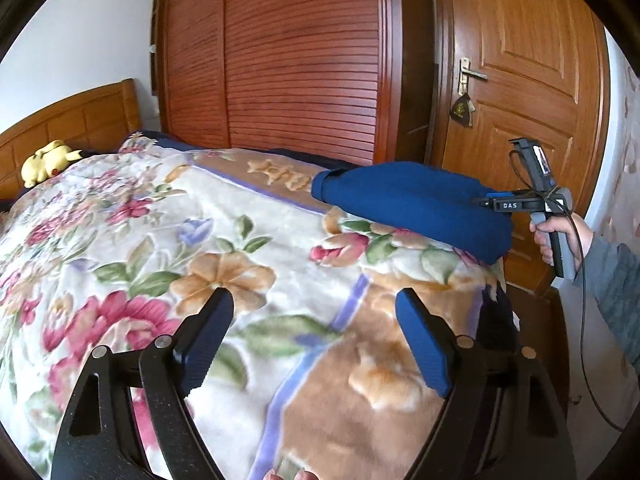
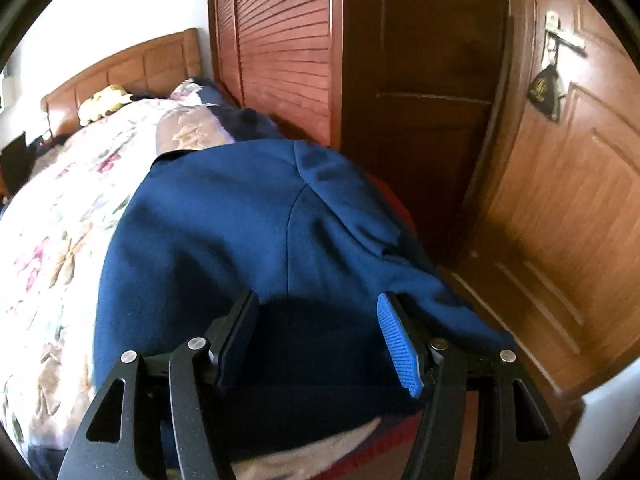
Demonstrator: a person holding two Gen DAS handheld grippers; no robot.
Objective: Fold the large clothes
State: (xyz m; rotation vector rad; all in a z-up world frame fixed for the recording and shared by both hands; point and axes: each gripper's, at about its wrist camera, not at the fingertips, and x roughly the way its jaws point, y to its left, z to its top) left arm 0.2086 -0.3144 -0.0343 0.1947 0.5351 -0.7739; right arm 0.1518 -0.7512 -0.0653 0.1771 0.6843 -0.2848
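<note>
Left wrist view: left gripper (image 1: 310,334) hangs over the floral plush blanket (image 1: 168,240) covering the bed, jaws spread wide, nothing between its blue ribbed pads (image 1: 424,348).
Right wrist view: right gripper (image 2: 320,352) sits right at the near edge of the garment, jaws wide apart with cloth lying between and beneath them; no pinch on the fabric shows.
Garment: dark blue knit garment (image 1: 408,208) lies as a compact bundle at the right edge of the bed, well apart from the left gripper; from the right wrist a vertical seam (image 2: 294,236) runs down its middle and a loose flap (image 2: 432,296) trails off toward the right.
Right hand: seen from the left wrist, the person's hand (image 1: 554,236) holds the right gripper's handle just beside the bundle's right end.
Surroundings: yellow plush toy (image 1: 48,160) rests far left near the wooden headboard (image 1: 80,116); slatted wardrobe doors (image 1: 300,60) and panelled wooden door (image 1: 520,80) stand behind the bed.
Progress: judging by the layered, bundled shape, some folding looks done already.
Remaining: the trailing flap appears untidy; tucking it in and flattening the bundle probably remain.
Uncertainty: whether it is a sweater or jacket cannot be told.
</note>
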